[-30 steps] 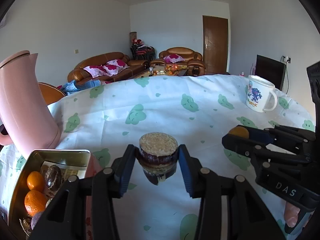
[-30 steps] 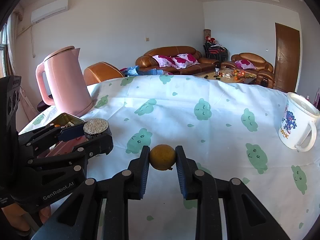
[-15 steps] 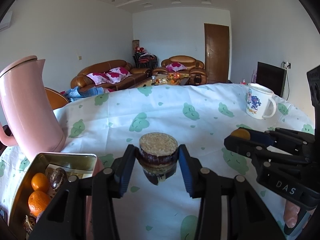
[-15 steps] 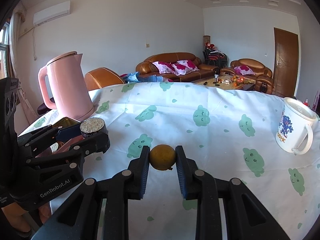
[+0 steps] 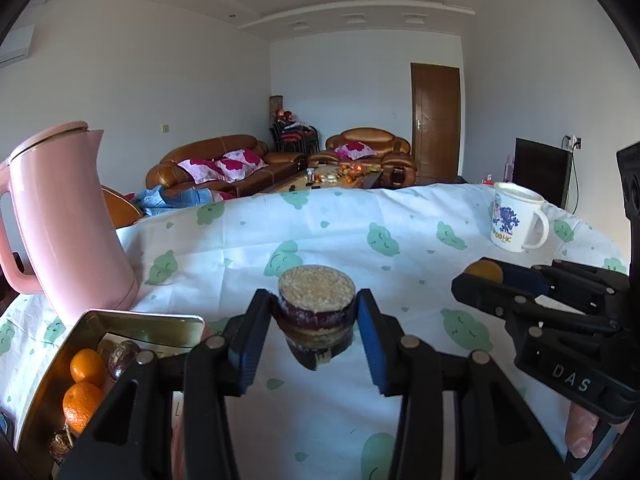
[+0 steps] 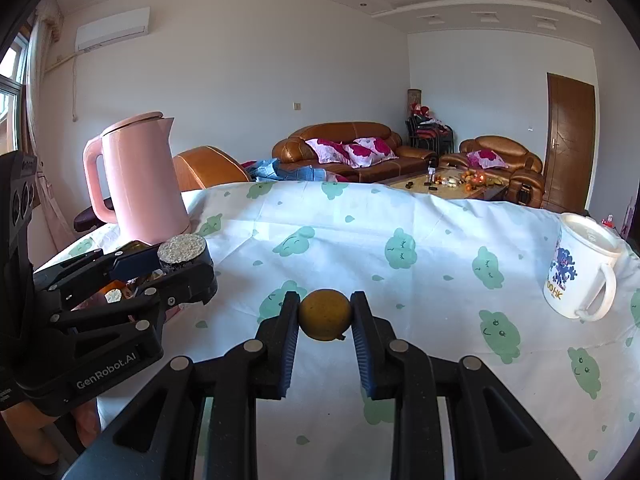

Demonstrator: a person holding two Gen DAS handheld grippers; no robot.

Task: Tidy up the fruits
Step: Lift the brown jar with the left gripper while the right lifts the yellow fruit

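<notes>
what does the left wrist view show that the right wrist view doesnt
Only the left wrist view looks into the open tin, with two oranges inside, and shows the dark screen behind the table.

Only the right wrist view shows the air conditioner and the window.

Both show the pink kettle, the white mug, the left gripper clamped on the round cake, and the right gripper clamped on the yellow fruit.

Tin (image 5: 132,317) cut off at left edge; its contents partly behind left gripper (image 5: 316,312), wrapped bits unidentifiable.
</notes>
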